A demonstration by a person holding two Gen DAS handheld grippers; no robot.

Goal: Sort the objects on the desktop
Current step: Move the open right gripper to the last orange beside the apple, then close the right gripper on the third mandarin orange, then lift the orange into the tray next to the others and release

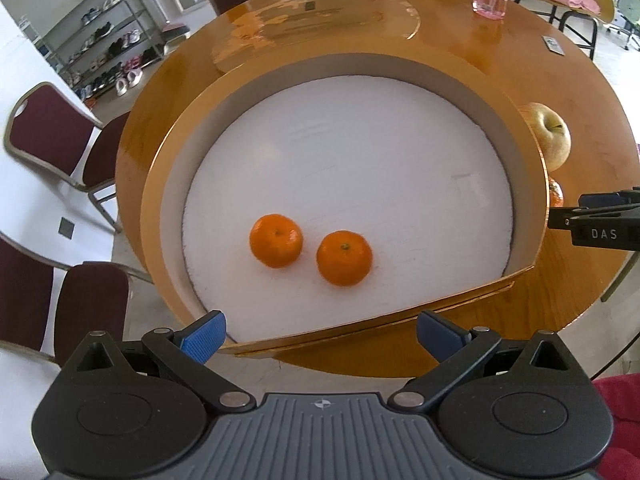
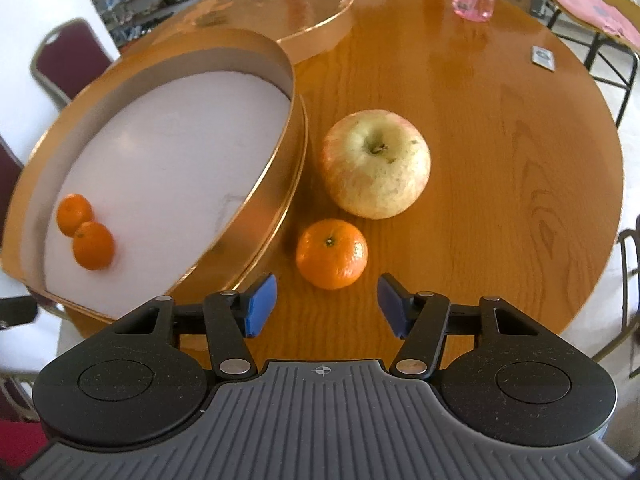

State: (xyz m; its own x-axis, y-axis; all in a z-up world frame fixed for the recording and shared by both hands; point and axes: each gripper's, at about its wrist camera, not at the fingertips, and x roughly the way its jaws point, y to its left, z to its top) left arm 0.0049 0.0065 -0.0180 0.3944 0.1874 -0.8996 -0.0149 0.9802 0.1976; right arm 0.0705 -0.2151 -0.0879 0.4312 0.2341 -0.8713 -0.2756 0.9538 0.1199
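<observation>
Right gripper (image 2: 327,306) fingers spread, loose mandarin (image 2: 331,254) just ahead (untouched); apple (image 2: 376,164) behind, round box (image 2: 260,196) wall beside. Left gripper (image 1: 320,334) fingers spread over box.

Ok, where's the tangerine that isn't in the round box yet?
In the right wrist view the loose tangerine sits on the wooden table, just ahead of the open right gripper, in front of the apple and right of the round box.
</observation>
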